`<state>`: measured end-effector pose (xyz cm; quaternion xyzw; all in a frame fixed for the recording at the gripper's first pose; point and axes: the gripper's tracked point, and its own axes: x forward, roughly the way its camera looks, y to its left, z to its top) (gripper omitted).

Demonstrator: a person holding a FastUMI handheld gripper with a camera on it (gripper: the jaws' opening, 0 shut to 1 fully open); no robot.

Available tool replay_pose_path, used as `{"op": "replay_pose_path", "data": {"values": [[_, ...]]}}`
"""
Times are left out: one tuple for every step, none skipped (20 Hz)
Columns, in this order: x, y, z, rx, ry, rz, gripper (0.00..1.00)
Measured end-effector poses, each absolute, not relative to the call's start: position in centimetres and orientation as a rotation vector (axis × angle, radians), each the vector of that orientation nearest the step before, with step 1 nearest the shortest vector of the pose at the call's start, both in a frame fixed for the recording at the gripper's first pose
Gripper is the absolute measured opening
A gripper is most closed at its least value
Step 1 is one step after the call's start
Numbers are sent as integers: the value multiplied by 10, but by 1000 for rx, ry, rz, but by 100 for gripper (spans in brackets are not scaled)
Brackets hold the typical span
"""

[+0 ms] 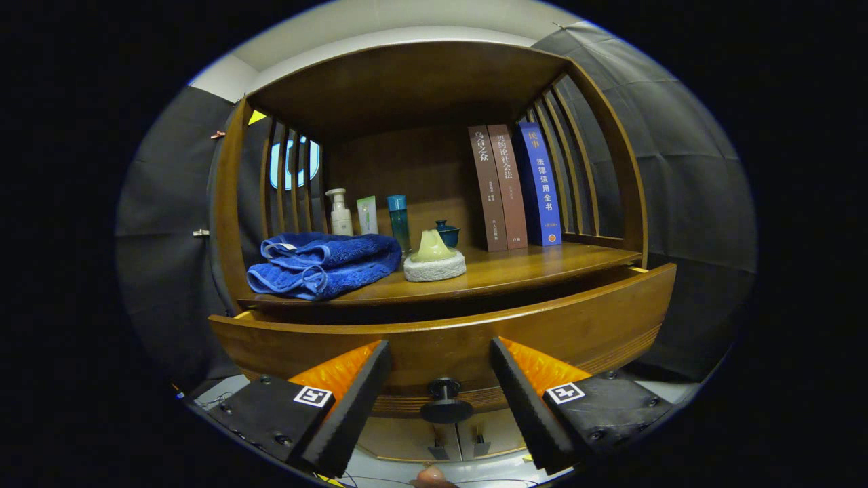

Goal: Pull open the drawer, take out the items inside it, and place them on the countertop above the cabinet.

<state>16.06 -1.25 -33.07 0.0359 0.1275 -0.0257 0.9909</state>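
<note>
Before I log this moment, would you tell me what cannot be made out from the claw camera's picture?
- Inside of the drawer: hidden by its own front panel, which stands out from the cabinet; any items within cannot be seen.
- Claw: open, fingers either side of the knob without touching; the finger bases are cut off by the view's lower edge.
- Small cup: partly hidden behind the soap dish.
- Tube and bottles beside the towel: too small to identify.
</note>
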Motion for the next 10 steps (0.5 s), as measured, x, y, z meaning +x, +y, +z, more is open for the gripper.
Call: {"op": "replay_pose_path", "data": {"values": [[166,-12,-331,71,255,-49,99],[171,-13,-331,68,254,-48,99],[176,-13,-333,64,255,-49,99],[180,-13,-333,61,256,-50,99],[184,-13,-334,61,258,-50,99],[188,-13,-335,63,259,-50,99],[191,-13,-335,63,261,-50,99],[194,-13,-336,61,263,-50,99],[196,-13,-337,61,265,-52,99],[198,-14,-337,56,265,-57,99]]}}
